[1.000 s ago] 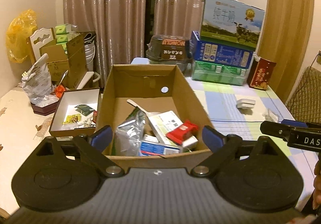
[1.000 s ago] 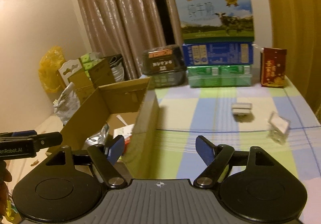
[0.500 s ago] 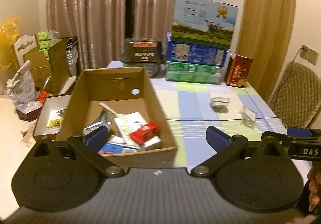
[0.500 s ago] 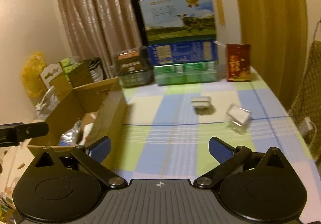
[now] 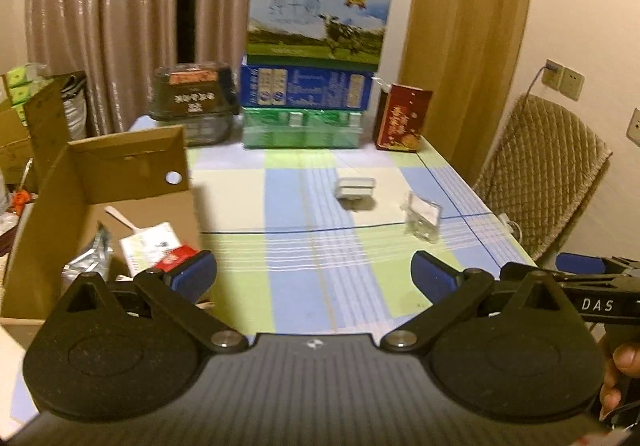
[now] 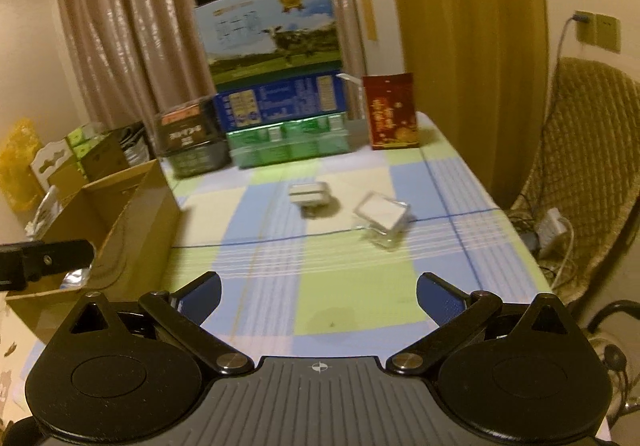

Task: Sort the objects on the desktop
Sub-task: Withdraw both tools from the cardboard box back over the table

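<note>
in the left wrist view, the left claw [image 5: 314, 272] hung with its two blue pads spread wide apart and nothing between them, aimed out over the checked surface [image 5: 288, 286], probably so either loose item ahead could be approached. the cardboard box [image 5: 96, 186] sat open-topped at the left edge of the surface, already holding packets and a red wrapper, which suggested it was the collecting place for the sort. two things were not yet sorted: a small white box [image 5: 356, 188] and, near it to the right, a clear case [image 5: 423, 216] standing tilted, both well apart from the cardboard box. the stacked cartons [image 5: 308, 86] stood against the curtain at the far end, likely stored rather than part of the job. in the right wrist view, the right claw [image 6: 318, 294] was likewise spread apart and empty, pointing more directly at the white box [image 6: 310, 194] and the clear case [image 6: 382, 216], so it seemed the better placed to take one next; the cardboard box [image 6: 132, 218] lay to its left.
</note>
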The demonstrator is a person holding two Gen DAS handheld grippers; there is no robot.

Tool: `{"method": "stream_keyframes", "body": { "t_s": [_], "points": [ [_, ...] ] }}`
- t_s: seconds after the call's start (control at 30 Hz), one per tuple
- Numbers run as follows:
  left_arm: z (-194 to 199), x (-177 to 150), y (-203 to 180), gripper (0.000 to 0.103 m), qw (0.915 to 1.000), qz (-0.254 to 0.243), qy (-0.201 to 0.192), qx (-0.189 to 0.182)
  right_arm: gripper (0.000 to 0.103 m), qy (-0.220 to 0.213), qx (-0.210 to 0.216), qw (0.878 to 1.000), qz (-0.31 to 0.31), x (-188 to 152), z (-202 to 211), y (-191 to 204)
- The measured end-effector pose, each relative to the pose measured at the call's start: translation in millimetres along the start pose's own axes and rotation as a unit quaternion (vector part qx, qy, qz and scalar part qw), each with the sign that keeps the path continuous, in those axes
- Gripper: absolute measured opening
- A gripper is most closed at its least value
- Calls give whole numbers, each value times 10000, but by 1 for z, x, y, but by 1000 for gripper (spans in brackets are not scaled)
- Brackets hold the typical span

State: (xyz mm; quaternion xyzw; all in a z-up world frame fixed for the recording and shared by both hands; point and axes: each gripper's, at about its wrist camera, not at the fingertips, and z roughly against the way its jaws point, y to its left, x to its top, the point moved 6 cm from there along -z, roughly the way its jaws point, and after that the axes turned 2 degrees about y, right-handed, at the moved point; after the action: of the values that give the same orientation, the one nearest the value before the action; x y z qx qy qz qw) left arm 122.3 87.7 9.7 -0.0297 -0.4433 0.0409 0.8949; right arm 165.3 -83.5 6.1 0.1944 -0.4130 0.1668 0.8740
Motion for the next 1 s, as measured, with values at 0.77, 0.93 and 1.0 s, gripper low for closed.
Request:
{"method": "stream_keyframes", "body": {
  "t_s": [0.77, 0.93, 1.0],
  "points": [
    [-74, 11, -30, 102, 9984, -354, 385, -210, 101, 298, -100, 9973, 661, 25, -46, -40],
    [-100, 18, -37, 102, 9974, -471, 478, -262, 101, 431, -5, 9966, 698, 37, -66, -51],
    [-110, 21, -41, 102, 9968, -532, 516, -289, 101, 455, 1, 9951, 881, 44, -74, -52]
  ]
}}
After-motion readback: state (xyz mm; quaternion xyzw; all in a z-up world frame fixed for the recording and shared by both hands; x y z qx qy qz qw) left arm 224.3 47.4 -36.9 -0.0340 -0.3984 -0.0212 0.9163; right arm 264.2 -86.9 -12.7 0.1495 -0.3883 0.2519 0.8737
